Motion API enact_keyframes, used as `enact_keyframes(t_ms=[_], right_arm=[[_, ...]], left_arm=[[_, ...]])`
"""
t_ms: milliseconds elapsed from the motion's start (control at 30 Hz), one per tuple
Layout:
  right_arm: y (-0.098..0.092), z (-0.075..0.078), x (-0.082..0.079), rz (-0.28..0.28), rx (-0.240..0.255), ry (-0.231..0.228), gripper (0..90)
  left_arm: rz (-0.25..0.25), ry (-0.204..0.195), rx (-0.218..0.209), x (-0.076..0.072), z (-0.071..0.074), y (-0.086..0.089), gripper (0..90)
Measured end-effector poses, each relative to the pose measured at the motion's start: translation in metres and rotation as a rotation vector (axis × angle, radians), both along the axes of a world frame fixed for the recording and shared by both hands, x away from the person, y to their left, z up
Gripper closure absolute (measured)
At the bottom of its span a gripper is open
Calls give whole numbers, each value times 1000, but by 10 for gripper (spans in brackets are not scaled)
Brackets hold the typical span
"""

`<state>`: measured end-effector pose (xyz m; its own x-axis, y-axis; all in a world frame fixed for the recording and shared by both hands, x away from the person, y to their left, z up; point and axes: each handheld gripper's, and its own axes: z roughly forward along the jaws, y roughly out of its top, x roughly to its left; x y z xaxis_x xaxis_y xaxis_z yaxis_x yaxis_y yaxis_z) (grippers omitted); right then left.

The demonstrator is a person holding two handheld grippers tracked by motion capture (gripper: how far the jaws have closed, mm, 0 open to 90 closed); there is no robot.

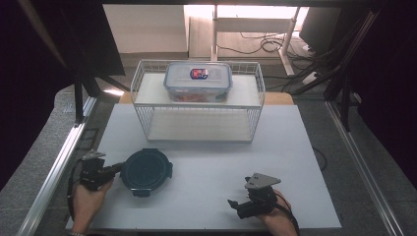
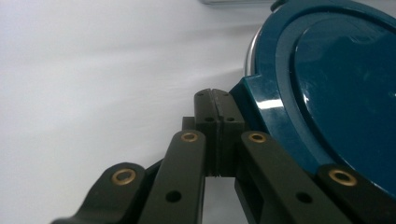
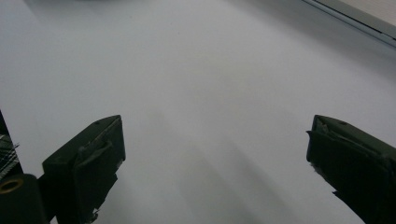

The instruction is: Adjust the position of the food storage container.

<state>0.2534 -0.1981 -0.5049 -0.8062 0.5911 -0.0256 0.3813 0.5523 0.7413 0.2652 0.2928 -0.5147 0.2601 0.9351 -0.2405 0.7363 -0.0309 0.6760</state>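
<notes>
A round dark teal container [image 1: 146,171] with its lid on lies on the white table top [image 1: 275,162] at the front left. My left gripper [image 1: 119,168] rests at its left edge, jaws shut flat against each other with nothing between them. In the left gripper view the gripper [image 2: 215,93] has its tips right beside a side tab of the teal lid [image 2: 327,93]; I cannot tell whether they touch it. My right gripper [image 1: 235,205] sits near the front edge, right of centre, held by a hand. It stands open over bare table [image 3: 215,140].
A white wire rack [image 1: 142,118] with two levels stands at the back of the table. On its top level sits a clear rectangular box [image 1: 198,81] with a latched lid and a red and blue label. Metal rails run along both sides.
</notes>
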Motion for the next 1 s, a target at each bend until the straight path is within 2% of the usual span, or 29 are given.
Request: enact_keyframes(t_ms=[67, 167, 367, 467, 767, 967, 1000], right_arm=[[0, 0, 0, 0, 0, 3, 42], [-1, 0, 1, -2, 4, 11, 42], [-1, -1, 1, -8, 10, 20, 42], [-1, -1, 2, -8, 7, 23, 43], [-1, -2, 2, -10, 7, 27, 43], [-2, -2, 3, -12, 7, 28, 45], [-2, -2, 3, -11, 8, 29, 46]], left_arm=[[-21, -1, 4, 2, 1, -11, 900], [-56, 6, -18, 5, 1, -25, 900], [-86, 16, -29, 5, 2, -45, 900], [-118, 18, -37, 4, 2, -56, 900], [-210, 27, -38, 4, 2, -93, 900], [-288, 57, -61, 0, 0, -114, 900], [-297, 64, -47, -1, 0, -117, 900]])
